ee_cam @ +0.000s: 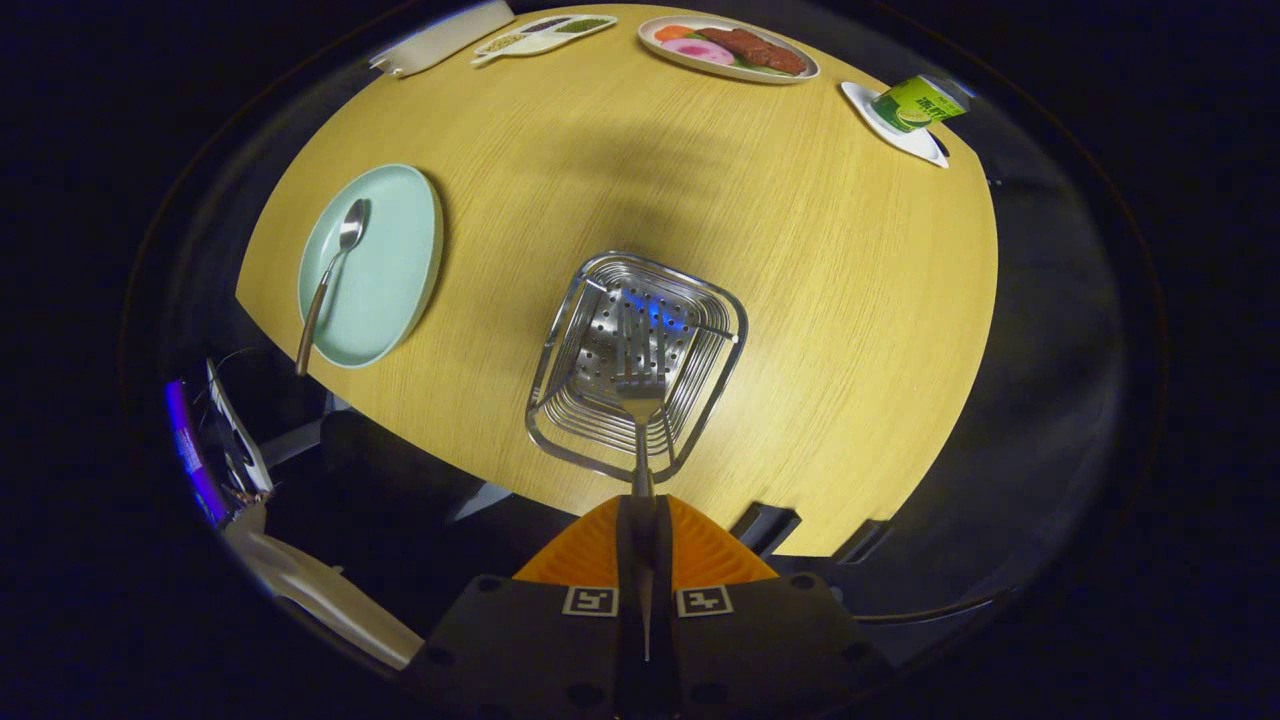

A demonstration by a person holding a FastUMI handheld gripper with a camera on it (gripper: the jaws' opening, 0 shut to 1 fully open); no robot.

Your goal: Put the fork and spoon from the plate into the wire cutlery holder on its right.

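The gripper (640, 500) is clenching the handle of the slim silver metal fork (641, 400), both fingers pressing on it, so the fork is sticking straight out ahead of them with its long axis running near to far and its tines pointing away, toward the far side of the round pale wooden table (820, 330). The tines are hanging over the open mouth of the square chrome wire cutlery holder (560, 340), whose perforated floor is showing beneath them; holding the fork by the handle end is presumably keeping the tines free to go in first. Whether the tines are already below the rim I cannot tell. The long-handled silver spoon (330, 280) is lying on the pale green round plate (400, 270), well to the left of the holder, its bowl toward the far side and its handle reaching out over the plate's near rim, an easy end to grasp next.
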